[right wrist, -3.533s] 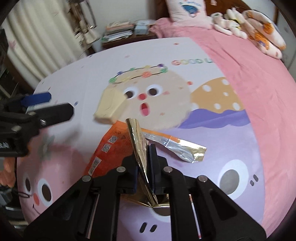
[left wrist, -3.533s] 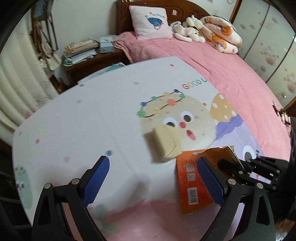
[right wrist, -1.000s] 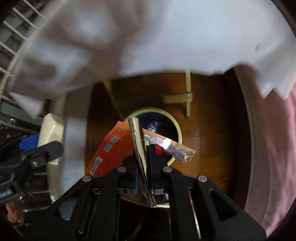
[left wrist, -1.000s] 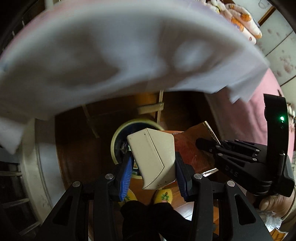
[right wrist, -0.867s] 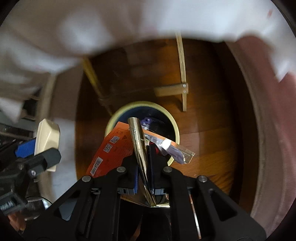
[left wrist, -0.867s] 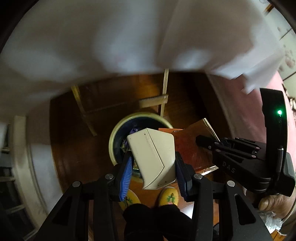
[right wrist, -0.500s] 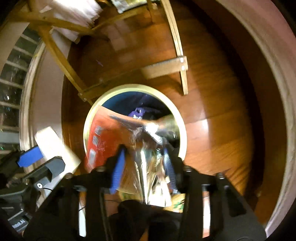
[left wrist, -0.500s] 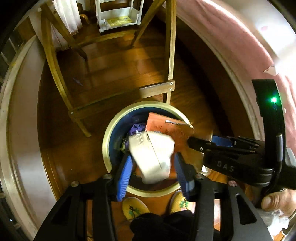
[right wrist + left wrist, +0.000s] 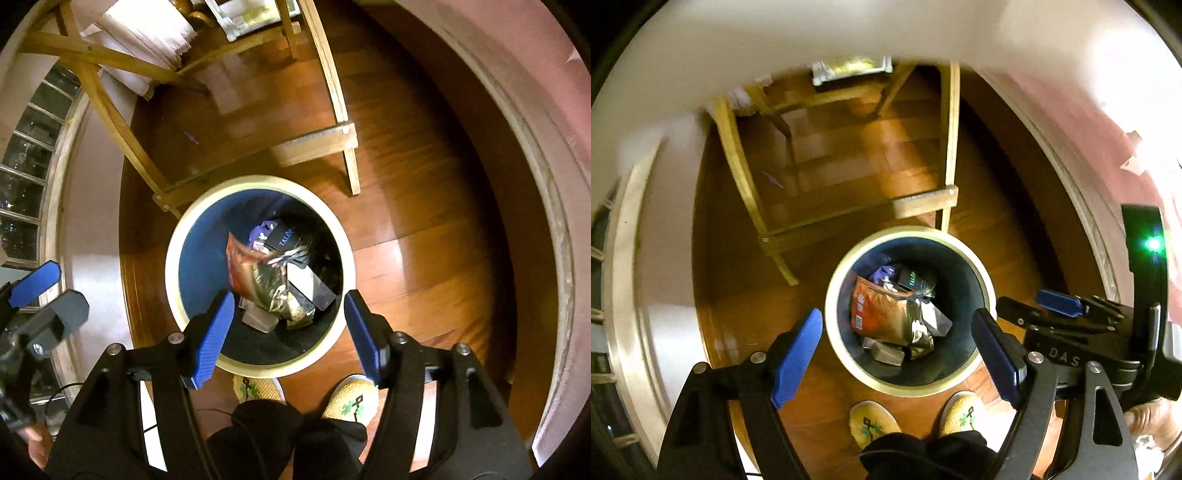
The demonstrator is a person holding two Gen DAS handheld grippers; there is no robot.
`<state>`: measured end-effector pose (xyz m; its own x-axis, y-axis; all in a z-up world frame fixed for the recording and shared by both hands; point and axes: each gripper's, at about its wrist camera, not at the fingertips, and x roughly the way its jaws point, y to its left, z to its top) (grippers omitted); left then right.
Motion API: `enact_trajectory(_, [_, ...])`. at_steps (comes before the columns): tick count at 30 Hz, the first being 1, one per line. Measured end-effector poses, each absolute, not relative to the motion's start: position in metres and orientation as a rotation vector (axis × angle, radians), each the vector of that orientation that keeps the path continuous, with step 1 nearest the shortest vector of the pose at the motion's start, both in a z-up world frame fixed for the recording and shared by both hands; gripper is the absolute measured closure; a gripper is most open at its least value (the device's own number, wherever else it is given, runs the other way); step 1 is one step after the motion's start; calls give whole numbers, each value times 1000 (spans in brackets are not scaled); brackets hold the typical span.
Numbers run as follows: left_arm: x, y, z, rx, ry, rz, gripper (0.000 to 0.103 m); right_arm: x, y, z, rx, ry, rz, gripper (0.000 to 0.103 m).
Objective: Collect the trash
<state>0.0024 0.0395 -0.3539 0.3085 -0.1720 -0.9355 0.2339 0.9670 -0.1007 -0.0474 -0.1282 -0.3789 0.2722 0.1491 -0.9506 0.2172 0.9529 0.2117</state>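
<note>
A round bin with a cream rim [image 9: 982, 280] [image 9: 173, 236] stands on the wooden floor below both grippers. Inside it lie the orange and foil wrapper [image 9: 882, 314] [image 9: 258, 277], a pale box [image 9: 886, 354] [image 9: 258, 317] and other trash. My left gripper [image 9: 905, 350] is open and empty above the bin. My right gripper [image 9: 288, 328] is open and empty above the bin too. The right gripper also shows at the right of the left wrist view [image 9: 1060, 306], and the left gripper at the left of the right wrist view [image 9: 37, 291].
A wooden frame [image 9: 857, 214] [image 9: 314, 144] stands just behind the bin. The person's two yellow slippers [image 9: 871, 421] [image 9: 351, 402] are at the bin's near side. Pink bedding [image 9: 1108, 122] [image 9: 535, 92] hangs at the right. A white cloth [image 9: 144, 37] hangs on the frame.
Both grippers have opened and let go: the pale box and the orange and foil wrapper dropped into the bin. Earlier they carried them from the bed to the bin.
</note>
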Motion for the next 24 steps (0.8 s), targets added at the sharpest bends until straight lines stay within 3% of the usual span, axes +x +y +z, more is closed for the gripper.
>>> enact_trajectory(13, [-16,79,-237,-42,1144,-121,19,-60,-127,-287,314,1240,-21,40])
enact_trajectory(24, [-46,61,-122,-56,1092,-123,19,-80,-122,-170,311,1205,43,38])
